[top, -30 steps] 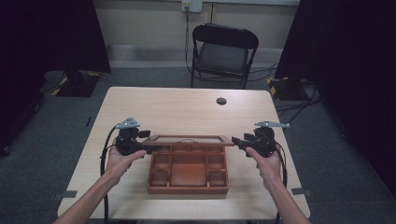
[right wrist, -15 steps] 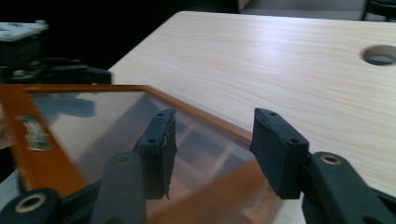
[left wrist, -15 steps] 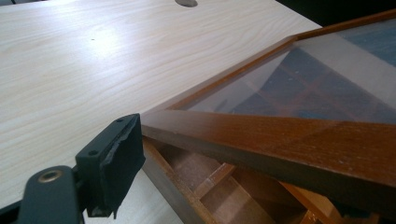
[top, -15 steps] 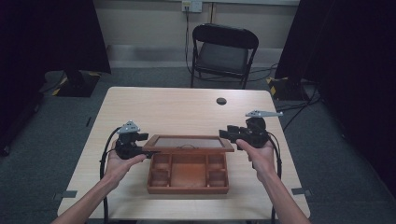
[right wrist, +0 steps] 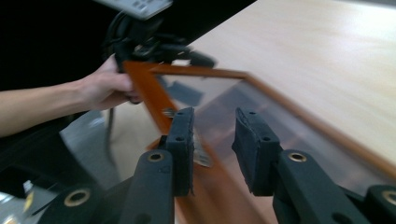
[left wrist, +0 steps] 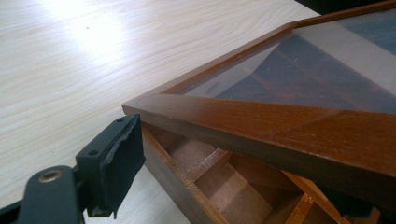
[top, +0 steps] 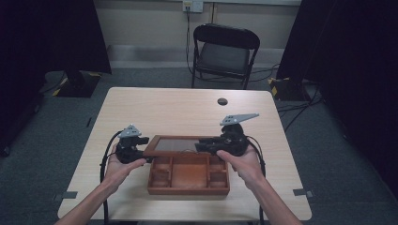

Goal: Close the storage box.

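Grippers first: our left gripper (top: 146, 154) has its jaws spread about the left edge of the lid (top: 176, 144), one pad (left wrist: 122, 154) beside the frame's corner and clear of the wood; the other jaw is hidden beneath the frame, so we cannot tell whether it presses. Our right gripper (top: 201, 145) has just been closing its jaws, which stand a little apart over the lid's right side, the lid's metal clasp (right wrist: 201, 156) showing in the gap between them; we cannot tell whether they pinch anything. On the table (top: 187, 105) lies the wooden box (top: 188, 180), its compartments open toward us. Its glass lid stands tilted up above the box's far half. Farther off sits a small dark disc (top: 222, 101).
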Available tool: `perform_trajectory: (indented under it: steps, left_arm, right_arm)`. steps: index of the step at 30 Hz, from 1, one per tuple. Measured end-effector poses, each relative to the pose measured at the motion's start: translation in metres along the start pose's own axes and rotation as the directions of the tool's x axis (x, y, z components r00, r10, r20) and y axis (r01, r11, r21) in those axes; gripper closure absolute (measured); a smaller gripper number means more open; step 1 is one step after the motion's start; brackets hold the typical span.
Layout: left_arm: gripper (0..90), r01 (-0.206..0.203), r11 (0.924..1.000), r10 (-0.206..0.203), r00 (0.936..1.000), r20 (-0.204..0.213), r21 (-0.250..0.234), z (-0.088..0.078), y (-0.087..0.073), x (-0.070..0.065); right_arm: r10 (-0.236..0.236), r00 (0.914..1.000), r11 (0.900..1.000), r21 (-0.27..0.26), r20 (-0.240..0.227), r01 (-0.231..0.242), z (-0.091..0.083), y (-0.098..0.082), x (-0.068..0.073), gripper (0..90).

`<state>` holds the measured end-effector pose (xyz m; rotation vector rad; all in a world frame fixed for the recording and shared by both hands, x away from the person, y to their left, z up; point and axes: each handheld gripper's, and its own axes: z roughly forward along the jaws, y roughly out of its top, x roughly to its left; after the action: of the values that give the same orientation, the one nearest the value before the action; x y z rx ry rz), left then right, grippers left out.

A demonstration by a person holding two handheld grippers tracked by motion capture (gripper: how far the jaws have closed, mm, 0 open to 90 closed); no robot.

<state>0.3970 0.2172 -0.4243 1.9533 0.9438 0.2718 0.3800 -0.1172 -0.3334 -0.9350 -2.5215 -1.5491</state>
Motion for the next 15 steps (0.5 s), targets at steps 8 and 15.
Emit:
perform_trajectory:
  steps: [8, 15]
  left_arm:
    - [16.6, -0.002, 0.9999, 0.002, 1.0, 0.006, 0.014, 0.002, -0.003, -0.001]
    - [17.2, 0.004, 0.9996, -0.004, 0.9999, -0.01, 0.029, 0.006, -0.004, 0.002]
  right_arm:
    - [0.017, 0.9987, 1.0, 0.019, -0.048, -0.016, 0.023, -0.004, 0.003, 76.0]
    - [0.001, 0.9976, 1.0, 0.02, -0.07, 0.0, 0.027, -0.007, 0.0, 80.6]
